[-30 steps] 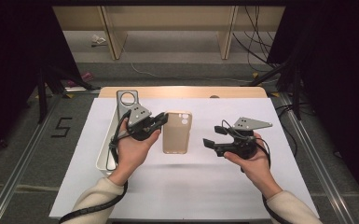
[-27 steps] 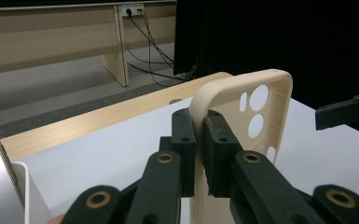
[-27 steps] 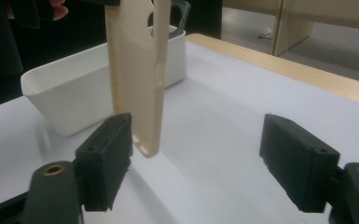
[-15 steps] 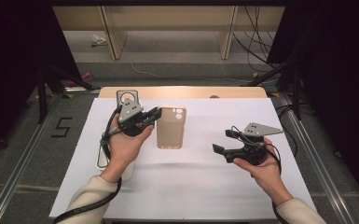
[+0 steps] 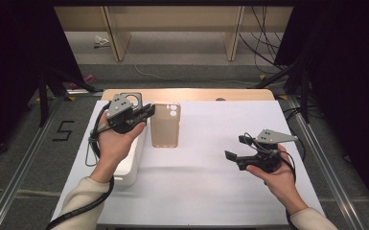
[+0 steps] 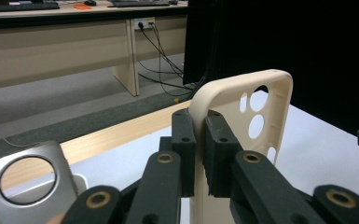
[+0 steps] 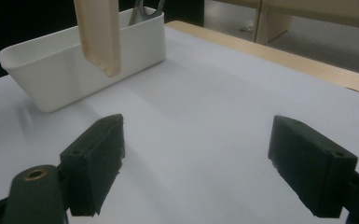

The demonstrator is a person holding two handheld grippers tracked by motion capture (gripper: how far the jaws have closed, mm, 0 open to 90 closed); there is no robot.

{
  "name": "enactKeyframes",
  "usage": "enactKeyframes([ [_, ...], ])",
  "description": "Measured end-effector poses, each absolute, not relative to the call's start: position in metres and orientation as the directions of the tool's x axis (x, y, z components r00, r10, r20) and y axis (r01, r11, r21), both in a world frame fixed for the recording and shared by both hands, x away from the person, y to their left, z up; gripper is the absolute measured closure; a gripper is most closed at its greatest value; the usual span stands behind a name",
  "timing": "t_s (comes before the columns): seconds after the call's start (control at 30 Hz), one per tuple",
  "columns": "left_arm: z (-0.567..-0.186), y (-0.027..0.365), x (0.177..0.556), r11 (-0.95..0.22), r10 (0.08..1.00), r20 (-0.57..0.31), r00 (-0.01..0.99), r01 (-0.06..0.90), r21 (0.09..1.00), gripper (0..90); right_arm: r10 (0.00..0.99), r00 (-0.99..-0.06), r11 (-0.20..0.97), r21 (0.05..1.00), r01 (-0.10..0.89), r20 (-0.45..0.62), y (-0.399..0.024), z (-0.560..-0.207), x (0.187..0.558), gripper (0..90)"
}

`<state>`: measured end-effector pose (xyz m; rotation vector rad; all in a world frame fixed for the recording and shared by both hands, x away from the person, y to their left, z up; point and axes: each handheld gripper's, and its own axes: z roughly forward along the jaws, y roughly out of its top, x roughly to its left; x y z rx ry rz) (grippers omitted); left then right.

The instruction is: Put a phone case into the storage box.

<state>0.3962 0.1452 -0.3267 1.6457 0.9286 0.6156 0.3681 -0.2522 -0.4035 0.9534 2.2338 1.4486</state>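
Note:
A beige phone case (image 5: 165,125) hangs above the white table cover, tilted, camera holes at the far end. My left gripper (image 5: 148,111) is shut on its left rim; in the left gripper view the pads (image 6: 219,154) pinch the case (image 6: 256,107) edge. My right gripper (image 5: 235,147) sits low at the right, apart from the case, its jaws just having opened wider with nothing between them. In the right gripper view the right gripper (image 7: 196,140) stands wide over bare cover, and the case (image 7: 98,32) hangs at the upper left.
A white tray (image 5: 129,165) lies along the cover's left side, under my left hand, with a silver plate with a round hole (image 6: 28,172) standing at its far end. The wooden table edge (image 5: 220,94) runs behind; cables lie on the floor beyond.
My left gripper has carried the case up and to the far left. The right gripper has drawn away to the right and its jaws have spread wider.

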Motion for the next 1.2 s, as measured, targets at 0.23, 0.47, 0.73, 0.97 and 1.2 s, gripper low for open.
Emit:
enactKeyframes([
  [0.23,-0.318,0.157,0.396,-0.09,0.836,-0.057,0.546,0.24,0.967,83.6,0.685,-0.723,0.263,0.894,0.364,0.092,-0.257,-0.404,0.366,19.0],
  [0.47,-0.312,0.169,0.397,-0.085,0.845,-0.051,0.533,0.227,0.97,83.6,0.689,-0.719,0.263,0.891,0.371,0.096,-0.261,-0.405,0.364,18.8],
  [0.73,-0.308,0.183,0.398,-0.079,0.855,-0.049,0.517,0.222,0.972,83.7,0.693,-0.714,0.26,0.891,0.373,0.097,-0.262,-0.405,0.362,18.8],
  [0.97,-0.304,0.191,0.398,-0.083,0.858,-0.04,0.512,0.214,0.973,83.7,0.694,-0.713,0.256,0.89,0.378,0.103,-0.263,-0.406,0.362,18.8],
  [1.2,-0.303,0.201,0.4,-0.089,0.861,-0.031,0.508,0.209,0.974,83.6,0.692,-0.714,0.257,0.889,0.379,0.104,-0.262,-0.406,0.362,18.7],
])
